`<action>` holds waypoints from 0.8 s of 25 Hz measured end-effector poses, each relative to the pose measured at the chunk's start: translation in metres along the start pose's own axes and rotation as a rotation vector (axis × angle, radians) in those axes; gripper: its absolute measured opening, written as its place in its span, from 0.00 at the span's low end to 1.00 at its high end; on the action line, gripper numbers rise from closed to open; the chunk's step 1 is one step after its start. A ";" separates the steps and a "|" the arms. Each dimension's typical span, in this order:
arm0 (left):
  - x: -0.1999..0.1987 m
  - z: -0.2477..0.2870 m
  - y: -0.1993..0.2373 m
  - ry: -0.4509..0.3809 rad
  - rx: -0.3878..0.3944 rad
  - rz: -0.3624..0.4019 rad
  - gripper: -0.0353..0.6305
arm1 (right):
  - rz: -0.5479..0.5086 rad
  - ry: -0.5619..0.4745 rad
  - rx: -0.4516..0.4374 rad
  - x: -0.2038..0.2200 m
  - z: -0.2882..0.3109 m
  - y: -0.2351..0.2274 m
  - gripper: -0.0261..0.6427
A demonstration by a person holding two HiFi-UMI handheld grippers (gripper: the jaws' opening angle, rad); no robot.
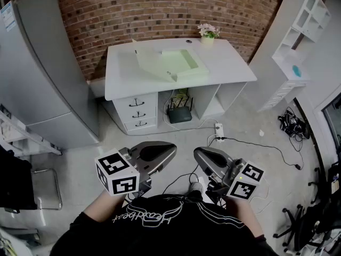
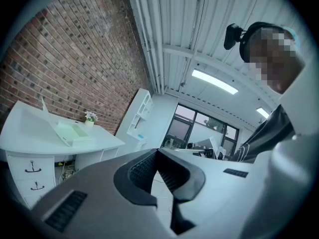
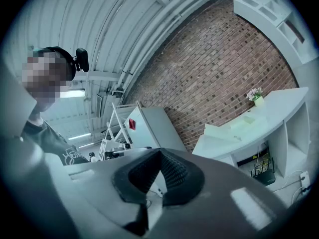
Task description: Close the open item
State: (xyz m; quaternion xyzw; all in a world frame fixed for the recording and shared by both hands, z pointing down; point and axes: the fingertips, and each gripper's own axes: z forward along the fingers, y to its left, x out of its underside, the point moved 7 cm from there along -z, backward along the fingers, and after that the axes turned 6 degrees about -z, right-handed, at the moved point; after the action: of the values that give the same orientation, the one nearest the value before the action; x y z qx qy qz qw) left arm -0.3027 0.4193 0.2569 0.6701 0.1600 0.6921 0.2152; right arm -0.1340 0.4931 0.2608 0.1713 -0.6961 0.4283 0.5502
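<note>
A pale green flat box (image 1: 178,63) lies open on the white desk (image 1: 234,68), its lid (image 1: 149,63) raised toward the left. The box also shows far off in the left gripper view (image 2: 70,131) and in the right gripper view (image 3: 245,123). My left gripper (image 1: 171,149) and right gripper (image 1: 197,154) hover low over the floor close to the person's body, well short of the desk. Both are shut with nothing between the jaws, left gripper (image 2: 157,151), right gripper (image 3: 160,151).
A grey refrigerator (image 1: 48,63) stands left of the desk, a white shelf unit (image 1: 298,41) to its right. A small flower pot (image 1: 208,34) sits at the desk's back edge. Drawers (image 1: 137,111), a router (image 1: 180,114), a power strip (image 1: 218,130) and cables occupy the floor area.
</note>
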 end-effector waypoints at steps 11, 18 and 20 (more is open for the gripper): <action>0.012 0.005 0.005 0.015 0.005 -0.030 0.06 | 0.025 0.023 0.031 0.009 -0.006 -0.003 0.04; 0.008 0.022 0.019 0.030 -0.027 -0.051 0.06 | 0.069 0.005 0.025 0.007 -0.008 -0.032 0.04; 0.006 0.029 0.027 0.039 -0.045 -0.063 0.06 | 0.086 0.002 0.018 0.005 -0.006 -0.046 0.04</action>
State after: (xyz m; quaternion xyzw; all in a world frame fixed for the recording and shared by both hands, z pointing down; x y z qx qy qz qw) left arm -0.2765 0.3973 0.2769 0.6463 0.1696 0.7013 0.2487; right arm -0.0994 0.4728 0.2844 0.1457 -0.6984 0.4581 0.5301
